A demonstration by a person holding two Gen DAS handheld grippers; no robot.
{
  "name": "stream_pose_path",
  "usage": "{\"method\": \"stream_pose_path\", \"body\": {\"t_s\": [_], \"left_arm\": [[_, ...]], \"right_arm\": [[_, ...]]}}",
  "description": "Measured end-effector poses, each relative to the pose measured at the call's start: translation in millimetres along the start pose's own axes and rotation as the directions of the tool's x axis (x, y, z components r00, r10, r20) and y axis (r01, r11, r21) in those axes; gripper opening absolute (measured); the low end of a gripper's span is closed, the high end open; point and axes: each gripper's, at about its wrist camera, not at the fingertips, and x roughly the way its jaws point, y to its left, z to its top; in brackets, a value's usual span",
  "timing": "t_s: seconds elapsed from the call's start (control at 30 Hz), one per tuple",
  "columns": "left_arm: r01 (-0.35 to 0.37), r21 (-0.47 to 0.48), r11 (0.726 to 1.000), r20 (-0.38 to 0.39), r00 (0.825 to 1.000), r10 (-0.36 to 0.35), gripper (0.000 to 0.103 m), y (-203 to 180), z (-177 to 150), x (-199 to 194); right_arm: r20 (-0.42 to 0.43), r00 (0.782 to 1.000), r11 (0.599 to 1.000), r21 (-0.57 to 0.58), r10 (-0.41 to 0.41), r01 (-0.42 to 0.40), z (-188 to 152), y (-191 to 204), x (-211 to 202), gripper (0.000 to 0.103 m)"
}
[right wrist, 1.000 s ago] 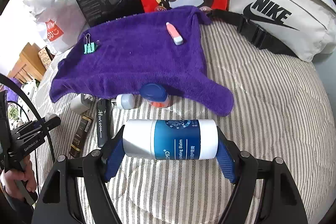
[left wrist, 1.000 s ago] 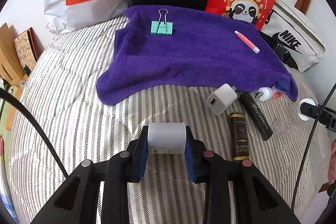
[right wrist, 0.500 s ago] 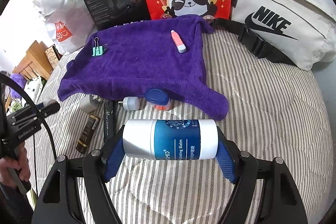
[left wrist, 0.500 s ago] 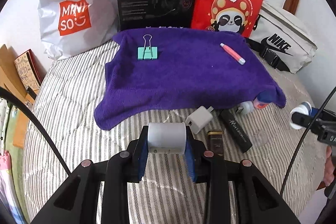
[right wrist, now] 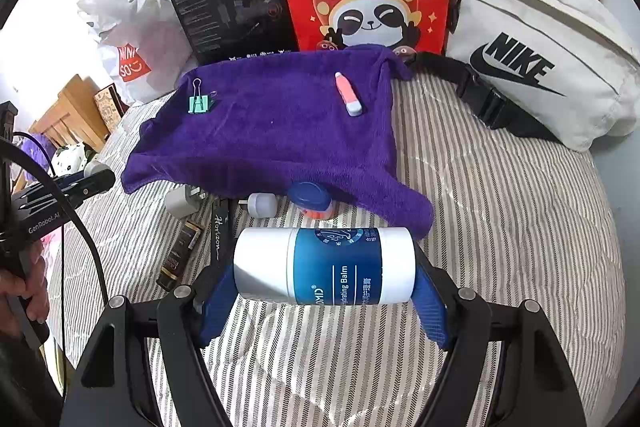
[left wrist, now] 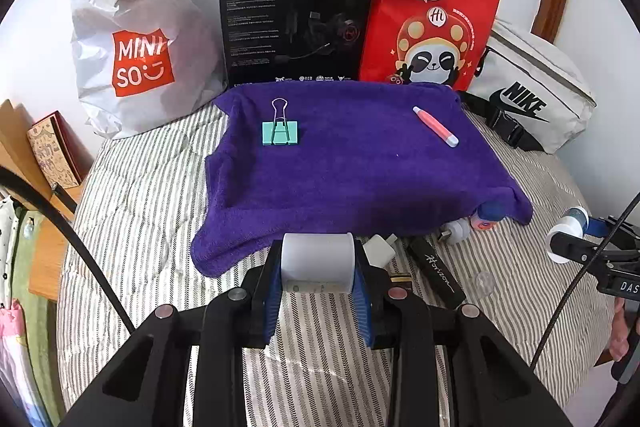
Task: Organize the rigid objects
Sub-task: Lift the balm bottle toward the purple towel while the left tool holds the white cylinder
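The left gripper [left wrist: 318, 293] is closed narrowly on a small white cylinder [left wrist: 318, 262], possibly a roll or a jar. The right gripper [right wrist: 324, 297] stands much wider, clamping a white-and-blue balm bottle [right wrist: 324, 266] sideways by its ends, above the striped bed [right wrist: 500, 227]. Ahead lies a purple towel [left wrist: 340, 171] carrying a green binder clip [left wrist: 281, 131] and a pink tube [left wrist: 435, 126]. A white charger [right wrist: 181, 201], a black Horizon box [left wrist: 437, 271] and a blue-capped jar [right wrist: 310, 199] crowd the towel's near edge.
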Motion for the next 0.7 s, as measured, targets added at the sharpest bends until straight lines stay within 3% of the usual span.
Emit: {"method": "stream_pose_path", "body": {"t_s": [0.7], "left_arm": [[-0.001,-0.024,1.000,-0.011,1.000,0.001,0.029,17,12,13]], "right_arm": [[0.019,1.000,1.000,-0.017,-0.006,0.007,30,-2,4,0.076]]}}
